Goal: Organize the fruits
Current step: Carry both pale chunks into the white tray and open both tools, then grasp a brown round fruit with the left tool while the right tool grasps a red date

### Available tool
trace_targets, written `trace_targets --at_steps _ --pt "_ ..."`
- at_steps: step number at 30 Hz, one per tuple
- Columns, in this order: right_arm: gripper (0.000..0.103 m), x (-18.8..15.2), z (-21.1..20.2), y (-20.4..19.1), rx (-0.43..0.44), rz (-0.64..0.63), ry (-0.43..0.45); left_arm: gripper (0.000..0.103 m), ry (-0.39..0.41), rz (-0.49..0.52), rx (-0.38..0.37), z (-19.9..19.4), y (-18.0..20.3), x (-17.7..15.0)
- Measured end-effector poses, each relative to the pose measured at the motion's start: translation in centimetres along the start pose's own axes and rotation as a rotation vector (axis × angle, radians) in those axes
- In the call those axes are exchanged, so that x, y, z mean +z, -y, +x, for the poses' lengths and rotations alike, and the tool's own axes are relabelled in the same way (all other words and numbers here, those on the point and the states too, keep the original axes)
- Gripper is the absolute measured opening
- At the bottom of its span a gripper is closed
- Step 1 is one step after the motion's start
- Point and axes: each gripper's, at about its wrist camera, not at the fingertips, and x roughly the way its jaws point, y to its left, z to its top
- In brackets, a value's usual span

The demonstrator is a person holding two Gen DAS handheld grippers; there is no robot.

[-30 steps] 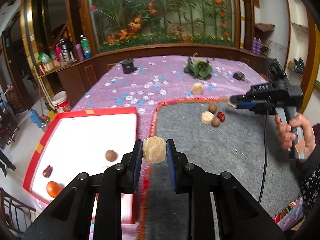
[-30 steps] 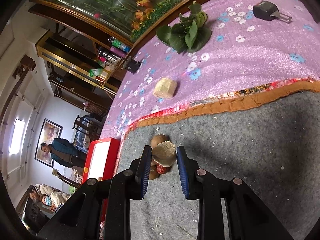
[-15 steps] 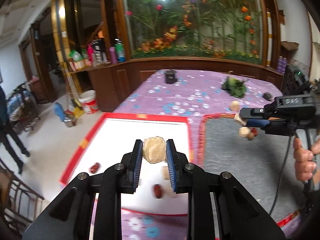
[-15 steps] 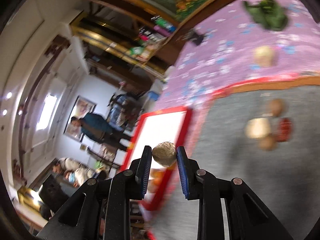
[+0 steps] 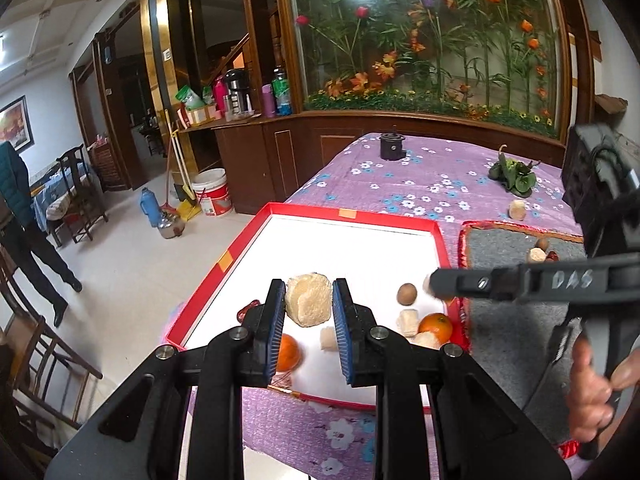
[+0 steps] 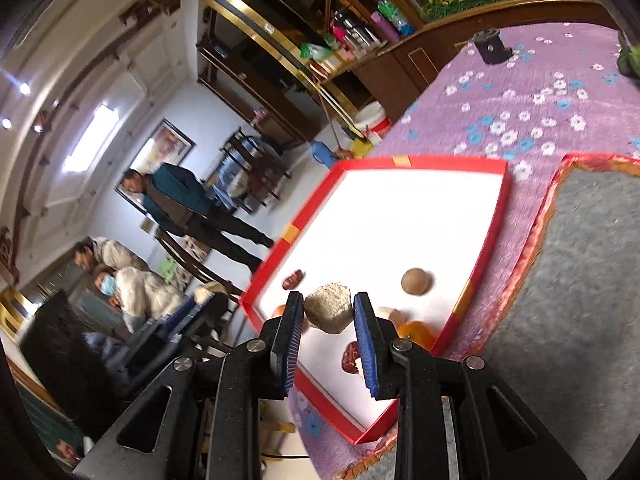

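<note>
My left gripper (image 5: 309, 304) is shut on a pale beige chunk of fruit (image 5: 309, 299), held above the near part of the red-rimmed white tray (image 5: 352, 216). My right gripper (image 6: 328, 312) is shut on a second beige chunk (image 6: 329, 307) over the same tray (image 6: 416, 163); its black body reaches in from the right in the left wrist view. In the tray lie a brown round fruit (image 5: 407, 293), oranges (image 5: 435, 325), pale pieces (image 5: 407, 317) and red dates (image 6: 293, 279). More small fruits (image 5: 538, 254) lie on the grey mat (image 5: 516, 328).
The tray sits at the left edge of a purple flowered tablecloth (image 5: 400, 176). A lone beige chunk (image 5: 517, 210), a leafy green bunch (image 5: 514, 172) and a black jar (image 5: 391, 146) stand farther back. A person (image 6: 192, 208) stands on the floor to the left, near chairs.
Both grippers swung left from the grey mat to above the red tray, each keeping its beige chunk. The right gripper lifted its chunk off the fruit pile on the mat.
</note>
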Motion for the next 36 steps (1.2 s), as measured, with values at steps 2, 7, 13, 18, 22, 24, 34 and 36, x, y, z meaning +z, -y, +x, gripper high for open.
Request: trace_targets --at_steps 2,7,13,18,22,24,34,36 --pt "0.026 0.0 1.0 0.2 -0.020 0.004 -0.012 0.021 -0.007 -0.011 0.002 0.3 -0.2 0.0" --pt "0.026 0.2 2.9 0.4 -0.071 0.005 -0.024 0.021 -0.030 -0.018 0.013 2.4 -0.4 -0.1" --pt "0.026 0.5 4.0 0.8 -0.117 0.015 -0.028 0.021 -0.068 -0.030 0.024 4.6 -0.5 -0.2" --pt "0.029 0.4 4.3 0.5 -0.135 0.007 -0.025 0.021 -0.109 -0.029 0.043 6.2 -0.3 -0.3" --pt "0.032 0.6 4.0 0.2 -0.134 0.007 -0.022 0.029 -0.125 -0.014 0.087 6.6 0.2 -0.6" --pt "0.039 0.6 3.3 0.1 -0.142 0.007 -0.002 0.055 -0.118 -0.001 0.113 6.3 0.5 -0.6" --pt "0.043 2.2 -4.0 2.5 -0.186 0.048 0.140 0.064 -0.043 0.035 0.089 3.6 2.0 0.9" --pt "0.044 2.5 -5.7 4.0 -0.207 0.069 0.160 0.067 -0.044 0.054 0.067 3.5 3.0 1.2"
